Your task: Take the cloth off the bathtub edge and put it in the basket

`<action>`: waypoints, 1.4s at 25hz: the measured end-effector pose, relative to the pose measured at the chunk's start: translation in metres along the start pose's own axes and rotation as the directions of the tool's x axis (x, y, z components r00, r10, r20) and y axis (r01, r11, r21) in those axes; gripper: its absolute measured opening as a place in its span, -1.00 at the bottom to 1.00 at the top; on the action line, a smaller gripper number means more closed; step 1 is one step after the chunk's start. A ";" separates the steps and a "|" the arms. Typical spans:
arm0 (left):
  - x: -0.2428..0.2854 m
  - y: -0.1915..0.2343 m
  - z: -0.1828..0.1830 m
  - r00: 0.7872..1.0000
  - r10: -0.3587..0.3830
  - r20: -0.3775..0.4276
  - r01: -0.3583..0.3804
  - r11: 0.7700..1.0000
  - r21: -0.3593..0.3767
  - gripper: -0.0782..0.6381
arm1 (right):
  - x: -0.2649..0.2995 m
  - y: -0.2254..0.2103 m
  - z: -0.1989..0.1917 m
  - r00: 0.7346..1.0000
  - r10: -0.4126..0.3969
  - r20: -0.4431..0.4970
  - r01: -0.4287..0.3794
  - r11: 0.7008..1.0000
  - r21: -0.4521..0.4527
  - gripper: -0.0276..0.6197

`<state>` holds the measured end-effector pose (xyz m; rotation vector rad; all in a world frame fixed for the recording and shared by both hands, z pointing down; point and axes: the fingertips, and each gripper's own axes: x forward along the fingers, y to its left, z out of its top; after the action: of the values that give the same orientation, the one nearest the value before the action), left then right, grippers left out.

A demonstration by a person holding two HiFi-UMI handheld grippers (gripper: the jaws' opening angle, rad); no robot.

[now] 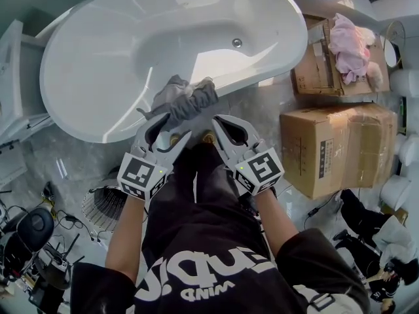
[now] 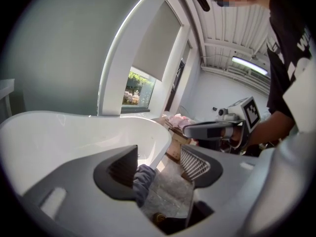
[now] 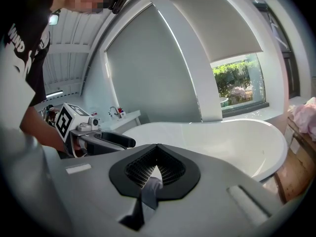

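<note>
A grey cloth (image 1: pixel 186 97) lies bunched on the near rim of the white bathtub (image 1: pixel 98 64). My left gripper (image 1: pixel 178 124) stands open just below it. In the left gripper view the cloth (image 2: pixel 143 179) rests against the left jaw while the other jaw stands clear of it, with the left gripper (image 2: pixel 159 154) over the tiled floor. My right gripper (image 1: pixel 222 120) is beside it at the cloth's right end. In the right gripper view its jaws (image 3: pixel 157 154) are shut on a fold of the cloth (image 3: pixel 150 191). A white ribbed basket (image 1: pixel 98 205) stands on the floor at the lower left, partly hidden by the left arm.
Two cardboard boxes (image 1: pixel 337 146) (image 1: pixel 324 70) stand right of the tub, the far one with a pink cloth (image 1: pixel 350 44) on it. Cables and dark gear (image 1: pixel 33 241) lie on the floor at the lower left. White fixtures (image 1: pixel 406 84) line the right edge.
</note>
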<state>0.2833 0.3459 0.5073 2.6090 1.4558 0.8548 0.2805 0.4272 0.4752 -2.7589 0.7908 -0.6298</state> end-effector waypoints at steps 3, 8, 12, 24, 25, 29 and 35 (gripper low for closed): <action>0.008 0.002 -0.007 1.000 -0.005 -0.026 0.005 1.000 0.018 -0.11 | -0.002 -0.001 -0.003 1.000 -0.004 0.002 0.004 1.000 0.011 -0.89; 0.025 0.010 -0.027 0.996 -0.006 -0.091 0.012 0.998 0.062 -0.11 | -0.004 -0.001 -0.005 1.000 -0.001 0.000 0.001 1.000 0.013 -0.89; 0.041 0.015 -0.046 0.989 -0.010 -0.149 0.027 0.994 0.108 -0.11 | -0.005 0.001 -0.009 1.000 0.001 -0.001 -0.001 1.000 0.020 -0.89; 0.099 0.050 -0.126 0.918 -0.025 -0.395 0.112 0.974 0.198 -0.10 | -0.006 0.002 -0.019 1.000 -0.007 -0.029 0.008 1.000 0.023 -0.89; 0.105 0.052 -0.132 0.907 -0.031 -0.420 0.130 0.969 0.208 -0.10 | -0.005 0.002 -0.020 0.999 -0.008 -0.031 0.009 1.000 0.023 -0.89; 0.121 0.062 -0.160 0.853 -0.033 -0.521 0.181 0.955 0.236 -0.01 | -0.005 0.000 -0.023 0.999 -0.019 -0.036 0.020 0.999 0.031 -0.89; 0.129 0.077 -0.191 0.801 -0.023 -0.598 0.183 0.961 0.209 0.19 | -0.005 -0.007 -0.026 0.998 -0.035 -0.045 0.037 0.998 0.044 -0.89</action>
<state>0.3048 0.3618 0.7484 2.5063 1.9412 1.6863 0.2676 0.4337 0.4986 -2.7334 0.7281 -0.7089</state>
